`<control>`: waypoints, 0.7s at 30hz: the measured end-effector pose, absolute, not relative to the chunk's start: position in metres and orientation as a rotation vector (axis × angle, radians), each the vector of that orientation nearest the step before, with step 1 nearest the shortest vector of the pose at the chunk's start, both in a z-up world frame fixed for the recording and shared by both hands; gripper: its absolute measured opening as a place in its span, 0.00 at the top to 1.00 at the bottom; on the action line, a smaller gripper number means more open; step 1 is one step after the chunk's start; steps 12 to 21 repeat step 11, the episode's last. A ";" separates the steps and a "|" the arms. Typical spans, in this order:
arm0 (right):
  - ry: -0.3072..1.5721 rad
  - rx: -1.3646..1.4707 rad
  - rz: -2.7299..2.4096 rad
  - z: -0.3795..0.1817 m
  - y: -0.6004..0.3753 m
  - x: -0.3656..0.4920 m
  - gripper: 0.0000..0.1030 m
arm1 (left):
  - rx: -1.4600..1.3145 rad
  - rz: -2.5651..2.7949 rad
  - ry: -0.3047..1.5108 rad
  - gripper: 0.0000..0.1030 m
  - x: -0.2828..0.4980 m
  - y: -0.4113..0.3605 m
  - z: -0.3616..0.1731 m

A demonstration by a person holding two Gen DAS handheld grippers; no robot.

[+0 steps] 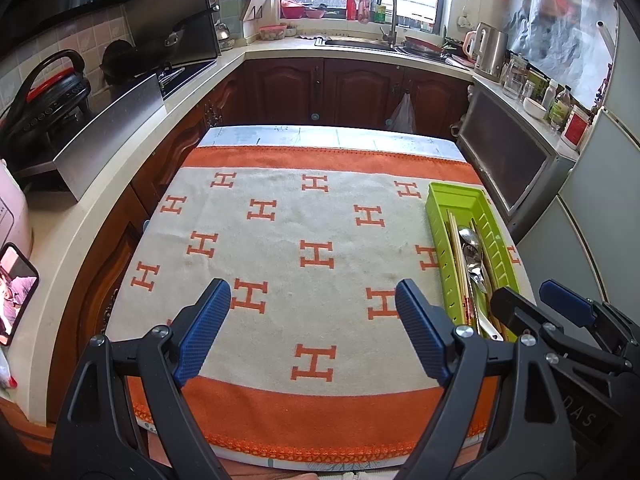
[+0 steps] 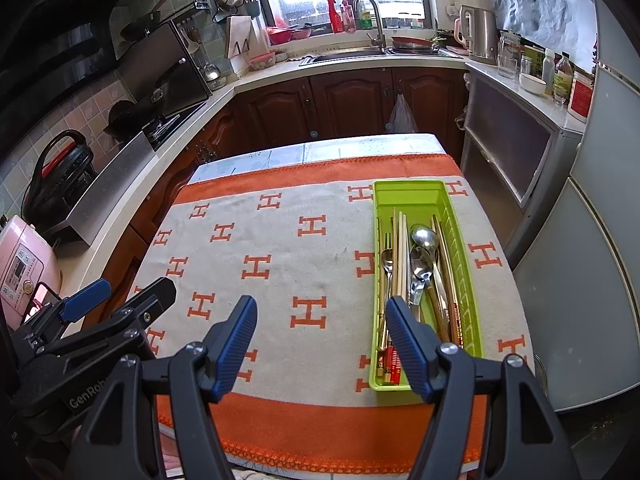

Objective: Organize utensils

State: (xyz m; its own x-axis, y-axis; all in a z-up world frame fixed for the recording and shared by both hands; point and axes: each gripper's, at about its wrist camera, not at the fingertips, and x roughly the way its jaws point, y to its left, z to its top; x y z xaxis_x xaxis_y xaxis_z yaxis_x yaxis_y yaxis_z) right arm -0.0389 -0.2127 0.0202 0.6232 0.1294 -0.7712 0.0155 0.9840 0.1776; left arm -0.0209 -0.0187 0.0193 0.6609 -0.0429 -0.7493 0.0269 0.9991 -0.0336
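A lime-green utensil tray [image 2: 412, 189] lies lengthwise on the right side of the cream and orange towel [image 2: 280, 240]. Inside it are metal spoons [image 2: 424, 237], a fork [image 2: 387, 246] and wooden chopsticks [image 2: 398, 256]. My right gripper [image 2: 321, 304] hovers open over the towel's near edge, its right finger beside the tray's near left corner, nothing between the fingers. My left gripper [image 1: 311, 286] is open and empty over the towel's middle front. In the left wrist view the tray [image 1: 472, 200] is at the right, and the right gripper [image 1: 530, 296] overlaps its near end.
The towel covers a small table [image 1: 320, 136] with drop-offs on all sides. A counter [image 1: 72, 216] runs along the left with a cooker and a phone. Sink [image 2: 344, 54] and kettle [image 2: 478, 34] stand at the back. A grey cabinet [image 2: 508, 152] and fridge [image 2: 592, 248] crowd the right.
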 end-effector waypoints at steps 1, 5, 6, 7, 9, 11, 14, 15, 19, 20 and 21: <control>0.897 0.173 0.066 0.020 -0.212 -0.038 0.35 | -0.021 -0.040 0.849 0.20 -0.020 -0.018 0.019; 0.904 0.170 0.066 0.017 -0.212 -0.037 0.35 | -0.026 -0.040 0.855 0.20 -0.017 -0.016 0.017; 0.906 0.168 0.065 0.017 -0.211 -0.037 0.35 | -0.027 -0.040 0.857 0.20 -0.017 -0.015 0.016; 0.907 0.166 0.064 0.017 -0.210 -0.036 0.35 | -0.026 -0.040 0.858 0.20 -0.017 -0.015 0.016; 0.912 0.164 0.063 0.017 -0.208 -0.034 0.35 | -0.029 -0.041 0.861 0.20 -0.015 -0.013 0.015; 0.921 0.160 0.062 0.016 -0.206 -0.032 0.35 | -0.035 -0.041 0.869 0.20 -0.013 -0.011 0.013; 0.921 0.160 0.062 0.016 -0.206 -0.032 0.35 | -0.035 -0.041 0.869 0.20 -0.013 -0.011 0.013; 0.921 0.160 0.062 0.016 -0.206 -0.032 0.35 | -0.035 -0.041 0.869 0.20 -0.013 -0.011 0.013; 0.921 0.160 0.062 0.016 -0.206 -0.032 0.35 | -0.035 -0.041 0.869 0.20 -0.013 -0.011 0.013; 0.921 0.160 0.062 0.016 -0.206 -0.032 0.35 | -0.035 -0.041 0.869 0.20 -0.013 -0.011 0.013; 0.921 0.160 0.062 0.016 -0.206 -0.032 0.35 | -0.035 -0.041 0.869 0.20 -0.013 -0.011 0.013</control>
